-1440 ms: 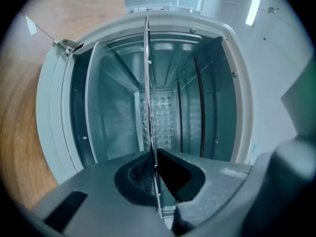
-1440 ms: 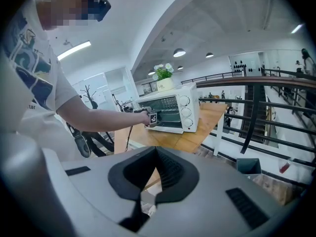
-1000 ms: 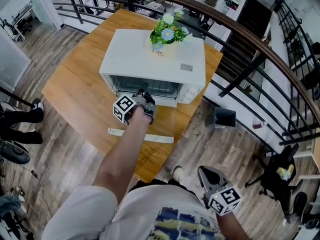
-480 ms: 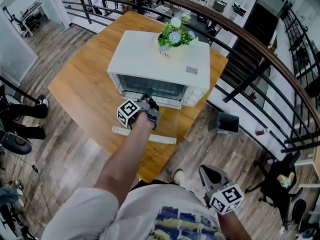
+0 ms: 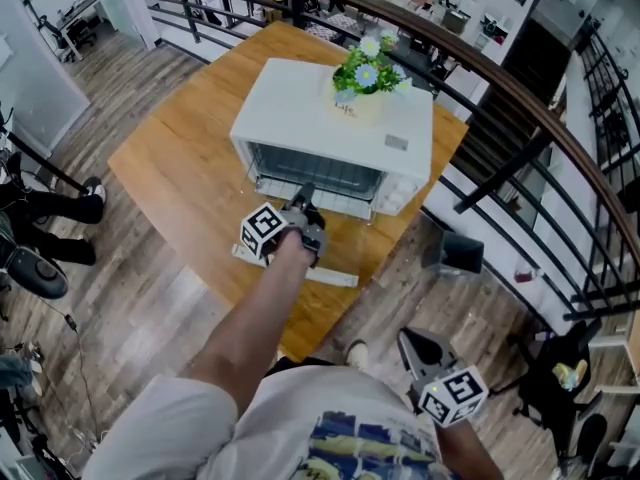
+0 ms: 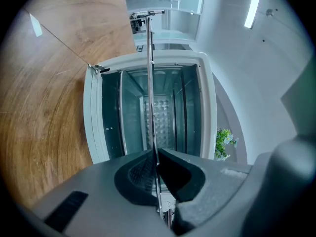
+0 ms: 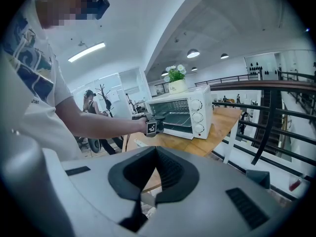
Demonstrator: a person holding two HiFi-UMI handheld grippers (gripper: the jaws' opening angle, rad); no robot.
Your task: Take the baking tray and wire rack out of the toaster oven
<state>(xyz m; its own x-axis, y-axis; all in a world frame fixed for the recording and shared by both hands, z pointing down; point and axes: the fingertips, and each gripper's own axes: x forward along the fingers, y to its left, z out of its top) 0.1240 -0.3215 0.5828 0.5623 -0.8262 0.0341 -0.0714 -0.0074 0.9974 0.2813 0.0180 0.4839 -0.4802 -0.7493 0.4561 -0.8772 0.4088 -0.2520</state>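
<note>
A wooden table (image 5: 180, 168) stands on grey plank flooring (image 5: 120, 318) beside a curved dark railing (image 5: 520, 98).

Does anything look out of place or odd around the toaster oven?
A pot of flowers sits on top of the toaster oven, an odd spot above a heating appliance. Nothing looks spilled or damaged. The left claw grips a thin metal edge at the oven's open front, which fits the job.

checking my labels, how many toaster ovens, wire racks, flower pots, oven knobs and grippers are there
toaster oven: 1
wire rack: 1
flower pot: 1
oven knobs: 3
grippers: 2, left gripper and right gripper
total: 8
</note>
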